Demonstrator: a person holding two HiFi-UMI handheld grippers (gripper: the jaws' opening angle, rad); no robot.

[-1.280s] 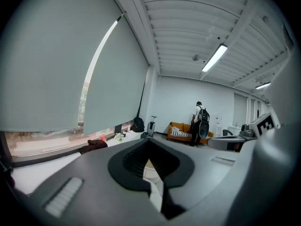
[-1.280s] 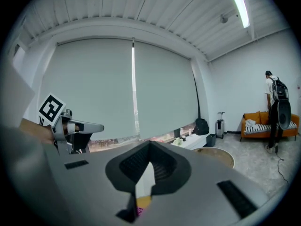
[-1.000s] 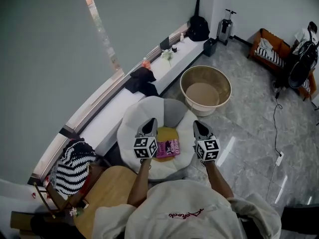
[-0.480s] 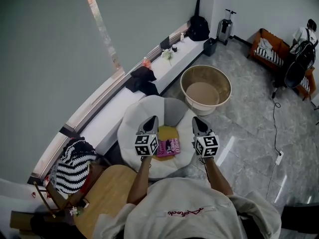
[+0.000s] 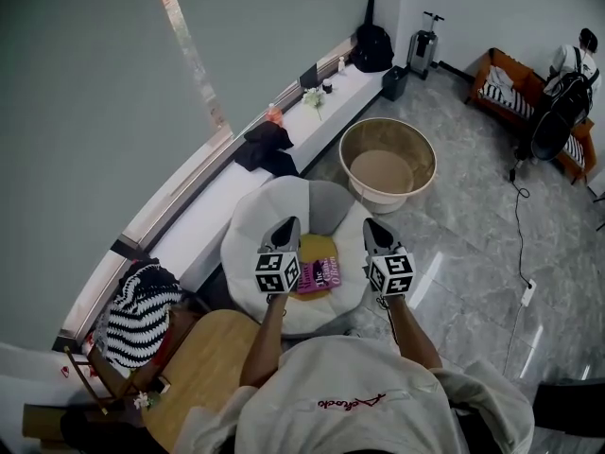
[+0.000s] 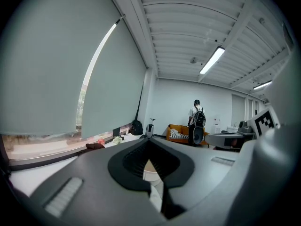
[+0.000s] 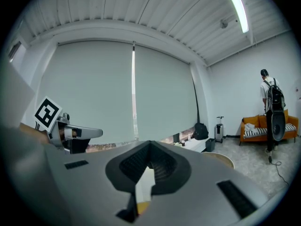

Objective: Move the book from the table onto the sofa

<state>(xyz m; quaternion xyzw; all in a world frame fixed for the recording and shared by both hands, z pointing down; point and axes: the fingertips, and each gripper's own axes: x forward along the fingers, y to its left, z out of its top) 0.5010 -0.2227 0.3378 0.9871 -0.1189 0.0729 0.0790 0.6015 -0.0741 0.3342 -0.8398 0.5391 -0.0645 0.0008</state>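
As before, book (image 5: 319,275) on sofa (image 5: 250,235).

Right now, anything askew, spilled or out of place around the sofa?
Nothing stands out. The pink book lies on the yellow cushion on the white sofa, between the left gripper and right gripper, both shut and empty. The only untidy item is a dark garment slumped over the window ledge. No spill is visible.

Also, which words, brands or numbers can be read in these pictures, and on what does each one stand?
No text reads clearly.
Book: white print on the pink cover, too small to read.
Person's top: red script across the back, too blurred to read.
Cubes on left gripper and right gripper: square markers only, no words.
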